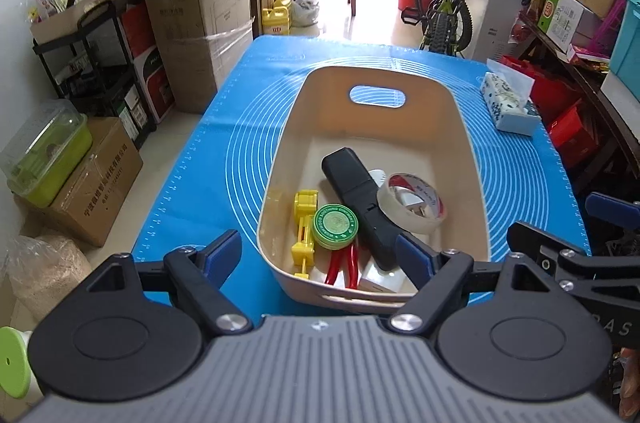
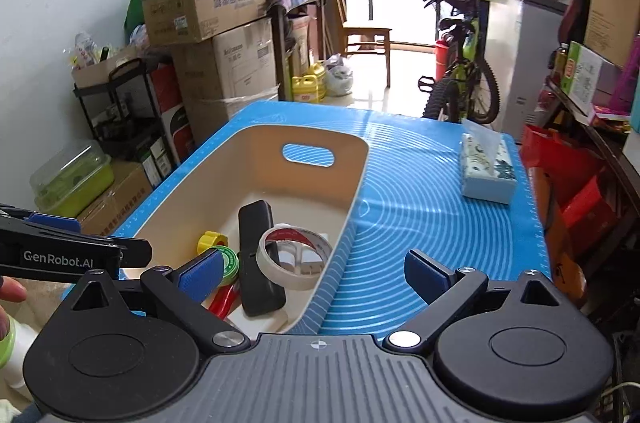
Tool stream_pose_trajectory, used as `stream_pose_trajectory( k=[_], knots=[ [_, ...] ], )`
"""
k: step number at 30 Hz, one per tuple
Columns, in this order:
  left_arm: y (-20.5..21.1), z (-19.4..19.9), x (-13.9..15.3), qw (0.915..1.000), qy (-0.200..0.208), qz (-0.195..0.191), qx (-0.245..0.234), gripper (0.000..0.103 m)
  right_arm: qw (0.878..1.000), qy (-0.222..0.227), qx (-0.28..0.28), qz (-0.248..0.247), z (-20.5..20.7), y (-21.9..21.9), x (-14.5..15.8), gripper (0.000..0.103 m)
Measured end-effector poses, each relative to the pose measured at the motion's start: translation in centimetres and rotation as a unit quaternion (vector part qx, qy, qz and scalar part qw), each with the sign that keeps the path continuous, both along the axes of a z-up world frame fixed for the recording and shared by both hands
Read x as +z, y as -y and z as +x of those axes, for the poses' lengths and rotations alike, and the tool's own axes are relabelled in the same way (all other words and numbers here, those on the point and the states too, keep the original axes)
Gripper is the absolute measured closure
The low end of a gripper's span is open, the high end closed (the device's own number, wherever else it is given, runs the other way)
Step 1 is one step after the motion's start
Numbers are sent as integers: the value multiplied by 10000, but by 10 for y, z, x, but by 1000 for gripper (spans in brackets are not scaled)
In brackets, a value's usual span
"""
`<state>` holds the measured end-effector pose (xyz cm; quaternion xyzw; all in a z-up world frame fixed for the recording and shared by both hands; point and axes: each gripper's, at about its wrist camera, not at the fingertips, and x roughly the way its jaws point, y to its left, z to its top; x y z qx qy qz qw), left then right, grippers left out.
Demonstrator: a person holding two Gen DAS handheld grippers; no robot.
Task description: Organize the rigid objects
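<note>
Left wrist: bin (image 1: pixel 304 127) below gripper (image 1: pixel 320 257).

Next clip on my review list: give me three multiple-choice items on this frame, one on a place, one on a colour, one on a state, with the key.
1. Where does the tape roll lie?
A. in the beige bin
B. on the blue mat
C. on the tissue pack

2. What colour is the lid of the round tin?
A. red
B. green
C. white

3. How do the jaws of the left gripper stand?
A. shut on the black remote
B. shut on nothing
C. open, holding nothing

Key:
1 A, the roll leans on the remote inside the bin.
2 B, the lid is green with a printed ring.
3 C, both blue pads stand wide apart with nothing pinched between them.
</note>
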<state>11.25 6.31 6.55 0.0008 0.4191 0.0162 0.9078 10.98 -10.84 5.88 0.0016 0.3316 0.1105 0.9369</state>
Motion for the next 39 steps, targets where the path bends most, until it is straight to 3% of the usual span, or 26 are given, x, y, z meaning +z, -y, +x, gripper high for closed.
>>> stream_pose_trajectory(
  k=[18, 39],
  knots=[
    [32, -64, 4, 9988, 423, 101, -206, 19, 9989, 297, -309, -172, -84, 31, -1, 6],
    [55, -109, -36, 9967, 655, 159, -459, 19, 9965, 347, -738, 155, -143, 50, -37, 6]
  ],
)
